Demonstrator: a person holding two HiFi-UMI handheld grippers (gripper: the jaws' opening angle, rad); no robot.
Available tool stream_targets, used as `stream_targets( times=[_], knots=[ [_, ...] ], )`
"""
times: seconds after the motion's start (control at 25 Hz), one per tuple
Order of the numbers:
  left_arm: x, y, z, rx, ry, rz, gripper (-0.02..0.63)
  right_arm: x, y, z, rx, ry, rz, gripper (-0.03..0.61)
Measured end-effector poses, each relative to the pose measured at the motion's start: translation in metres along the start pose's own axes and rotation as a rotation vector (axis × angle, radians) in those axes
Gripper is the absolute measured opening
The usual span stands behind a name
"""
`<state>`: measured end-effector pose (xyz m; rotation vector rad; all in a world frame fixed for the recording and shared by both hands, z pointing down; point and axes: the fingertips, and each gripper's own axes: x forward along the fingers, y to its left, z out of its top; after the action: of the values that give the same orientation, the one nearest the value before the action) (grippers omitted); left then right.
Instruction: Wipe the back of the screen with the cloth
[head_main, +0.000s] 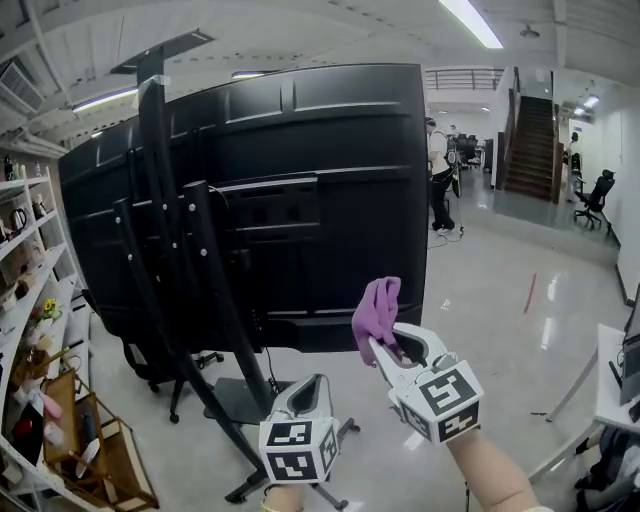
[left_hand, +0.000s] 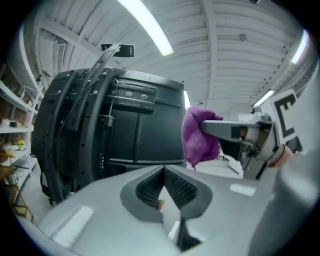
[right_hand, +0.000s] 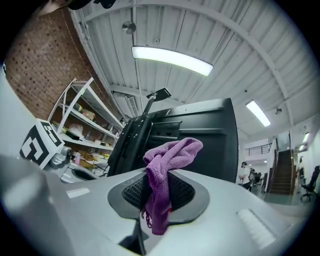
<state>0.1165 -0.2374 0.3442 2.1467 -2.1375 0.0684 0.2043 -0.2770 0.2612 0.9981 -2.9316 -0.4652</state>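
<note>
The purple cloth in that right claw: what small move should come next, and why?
Probably push the right gripper forward until the cloth presses on the screen's back. Its jaws are shut on the cloth, which sticks out near the lower right corner, seemingly not touching yet.

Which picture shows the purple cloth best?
The right gripper view: the cloth sits close up, pinched in the jaws. The head view shows it small, sticking up from the right gripper near the screen; the left gripper view shows it sideways.
</note>
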Motion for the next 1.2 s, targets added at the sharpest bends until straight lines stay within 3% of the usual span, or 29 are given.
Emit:
stream_targets(
  times=[0.2,0.36,0.8,1.04,1.2],
  knots=[
    [0.058,0.003,0.057,0.072,-0.033,-0.031,0.008,0.044,-0.080,0.068,-0.123,-0.070,-0.126,0.072],
    [0.091,0.008,0.092,0.080,-0.055,-0.063,0.008,0.076,-0.113,0.122,-0.187,-0.096,-0.158,0.072],
    [0.138,0.049,0.122,0.115,-0.066,-0.062,0.008,0.202,-0.099,0.266,-0.254,-0.211,-0.076,0.071],
    [0.140,0.081,0.122,0.108,-0.074,-0.031,0.008,0.271,-0.061,0.279,-0.286,-0.160,0.007,0.071],
    [0.143,0.090,0.121,0.100,-0.077,-0.027,0.008,0.284,-0.064,0.268,-0.298,-0.131,-0.019,0.071]
  ],
)
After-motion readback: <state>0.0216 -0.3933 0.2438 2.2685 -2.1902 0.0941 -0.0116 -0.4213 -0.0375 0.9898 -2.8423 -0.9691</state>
